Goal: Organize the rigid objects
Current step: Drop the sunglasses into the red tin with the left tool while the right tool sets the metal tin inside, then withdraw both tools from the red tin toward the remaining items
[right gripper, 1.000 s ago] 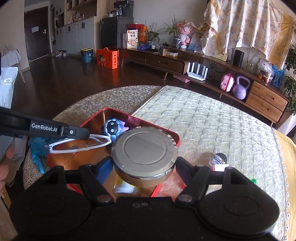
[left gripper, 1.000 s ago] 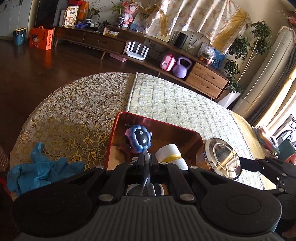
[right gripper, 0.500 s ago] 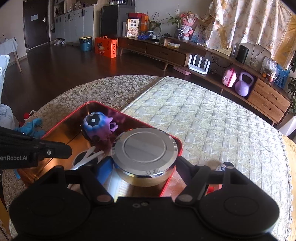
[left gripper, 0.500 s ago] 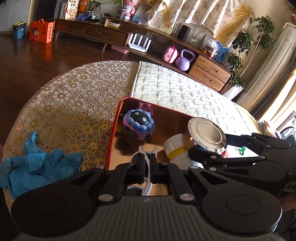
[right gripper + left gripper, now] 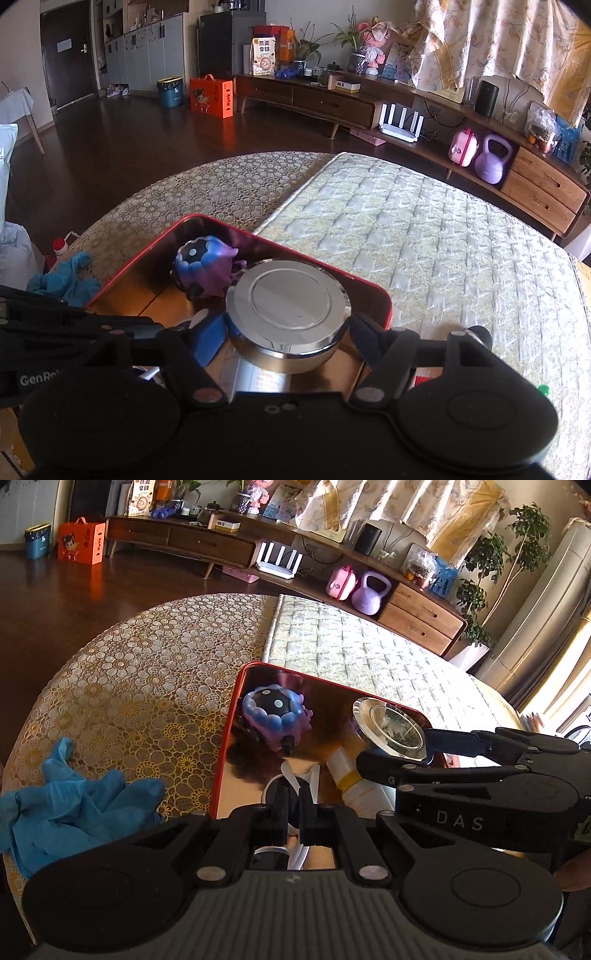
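Since the earlier frames, the right gripper (image 5: 288, 328) has carried the round metal tin (image 5: 288, 314) lower and further over the red tray (image 5: 221, 768), and the white glasses (image 5: 299, 779) have sunk into it. Its jaws stand wide, clamped on the tin's sides, at lower centre of the right wrist view. The left gripper (image 5: 293, 812) has its jaws nearly closed, pinching the glasses' thin white frame low in the tray. A purple toy (image 5: 275, 716) and a white bottle (image 5: 351, 779) already lie inside. Placing looks to be the step in hand; next, each gripper needs to lower, then open, avoiding the bottle beneath the tin.
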Available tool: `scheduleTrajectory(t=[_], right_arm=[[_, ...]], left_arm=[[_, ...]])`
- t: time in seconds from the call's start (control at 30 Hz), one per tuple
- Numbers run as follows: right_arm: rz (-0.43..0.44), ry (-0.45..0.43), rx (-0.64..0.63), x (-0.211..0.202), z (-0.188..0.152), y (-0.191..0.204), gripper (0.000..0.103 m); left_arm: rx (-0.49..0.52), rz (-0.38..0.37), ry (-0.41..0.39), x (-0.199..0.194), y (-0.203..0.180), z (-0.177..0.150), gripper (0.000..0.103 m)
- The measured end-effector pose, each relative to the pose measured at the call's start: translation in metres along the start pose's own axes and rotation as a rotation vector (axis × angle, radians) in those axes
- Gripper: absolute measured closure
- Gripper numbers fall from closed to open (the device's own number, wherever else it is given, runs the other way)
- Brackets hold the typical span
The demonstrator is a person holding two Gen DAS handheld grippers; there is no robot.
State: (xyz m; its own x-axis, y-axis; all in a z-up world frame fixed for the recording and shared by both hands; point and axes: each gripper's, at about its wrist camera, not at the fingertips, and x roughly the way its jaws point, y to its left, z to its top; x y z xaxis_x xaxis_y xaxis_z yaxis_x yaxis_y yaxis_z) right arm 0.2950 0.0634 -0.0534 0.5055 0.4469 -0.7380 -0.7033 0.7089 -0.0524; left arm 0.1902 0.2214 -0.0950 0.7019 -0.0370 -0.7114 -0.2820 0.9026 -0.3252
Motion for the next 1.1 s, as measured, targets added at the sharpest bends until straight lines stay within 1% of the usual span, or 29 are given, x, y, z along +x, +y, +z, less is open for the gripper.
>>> scheduleTrajectory(t=[0.17, 0.4, 0.73, 0.93, 1.1], right_arm=[[0.009, -0.022, 0.038, -0.011, 0.001, -0.007, 0.029], [0.03, -0.058, 0.072, -0.041, -0.005, -0.014, 0.028], [0.057, -0.097, 0.1, -0.087, -0.02, -0.021, 0.028], [0.072, -0.124, 0.126, -0.117, -0.035, -0.028, 0.028], [0.068, -0.146, 0.153, -0.141, -0.051, -0.038, 0.022]], left_arm=[[0.01, 0.002, 0.002, -0.002, -0.002, -0.001, 0.098], [0.043, 0.01, -0.002, -0.01, -0.013, -0.004, 0.098], [0.083, 0.016, -0.02, -0.029, -0.035, -0.009, 0.097], [0.11, 0.019, -0.04, -0.044, -0.051, -0.012, 0.096], [0.129, 0.019, -0.046, -0.055, -0.064, -0.018, 0.096]])
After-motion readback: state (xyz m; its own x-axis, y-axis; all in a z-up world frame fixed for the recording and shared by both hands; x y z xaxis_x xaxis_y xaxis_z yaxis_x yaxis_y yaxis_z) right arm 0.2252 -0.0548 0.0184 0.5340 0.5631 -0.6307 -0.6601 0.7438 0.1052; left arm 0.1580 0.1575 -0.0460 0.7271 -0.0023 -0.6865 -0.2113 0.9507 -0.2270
